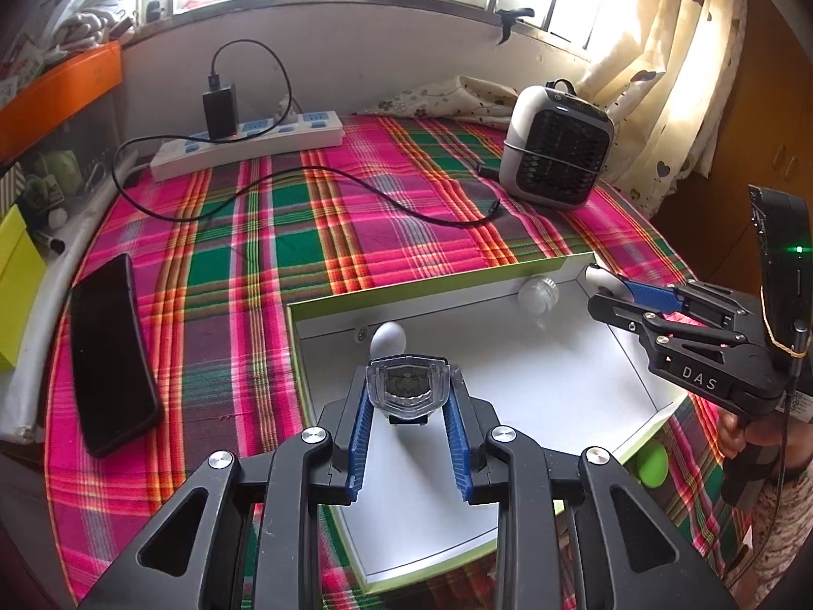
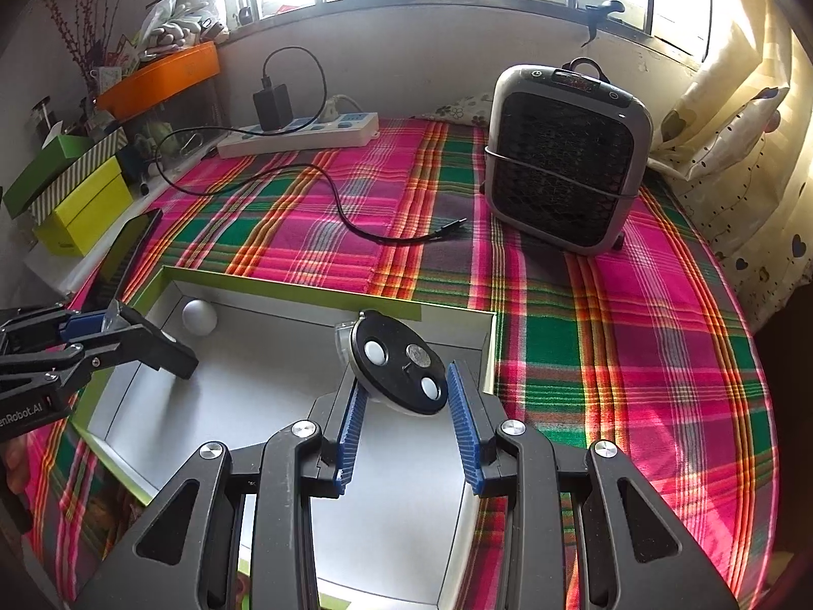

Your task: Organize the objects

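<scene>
1. Clear plastic case (image 1: 408, 387) – transparent housing with a dark insert, held upright above the white box floor.
2. Round black disc (image 2: 399, 367) – two white pads and one metal button on its face, tilted over the far right corner.
3. White ball (image 2: 199, 316) – resting in the far left corner of the open green-edged box (image 2: 284, 288).

Our left gripper (image 1: 408, 406) and right gripper (image 2: 406, 396) are black linkages with silver screws, blue ribbed pads (image 2: 350, 427); one reads "DAS".
</scene>
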`<control>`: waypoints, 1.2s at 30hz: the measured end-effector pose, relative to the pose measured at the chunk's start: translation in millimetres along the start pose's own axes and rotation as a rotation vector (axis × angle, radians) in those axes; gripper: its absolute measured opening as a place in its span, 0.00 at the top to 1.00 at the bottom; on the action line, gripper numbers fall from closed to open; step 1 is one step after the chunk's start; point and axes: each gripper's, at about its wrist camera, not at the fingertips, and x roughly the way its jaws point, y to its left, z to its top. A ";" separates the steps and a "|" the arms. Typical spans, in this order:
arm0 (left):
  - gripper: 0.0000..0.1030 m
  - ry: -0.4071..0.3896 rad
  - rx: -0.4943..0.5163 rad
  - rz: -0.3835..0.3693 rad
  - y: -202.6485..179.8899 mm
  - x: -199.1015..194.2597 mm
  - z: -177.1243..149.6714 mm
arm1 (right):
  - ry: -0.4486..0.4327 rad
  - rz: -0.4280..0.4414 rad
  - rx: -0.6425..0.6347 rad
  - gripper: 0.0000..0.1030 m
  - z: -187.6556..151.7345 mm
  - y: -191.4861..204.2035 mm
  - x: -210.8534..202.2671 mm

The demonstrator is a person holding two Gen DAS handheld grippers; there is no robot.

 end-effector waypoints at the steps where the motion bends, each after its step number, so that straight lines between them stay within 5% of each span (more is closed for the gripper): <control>1: 0.76 0.003 0.008 0.008 0.2 -2.4 -0.6 | 0.005 -0.001 -0.002 0.67 -0.9 0.1 0.9; 9: 0.76 0.065 0.044 0.035 -1.6 9.2 -1.3 | 0.037 -0.047 -0.062 0.67 -7.6 9.4 12.5; 36: 0.76 0.071 0.078 0.038 -14.8 46.8 16.2 | 0.044 -0.060 -0.093 0.67 -3.6 13.7 28.0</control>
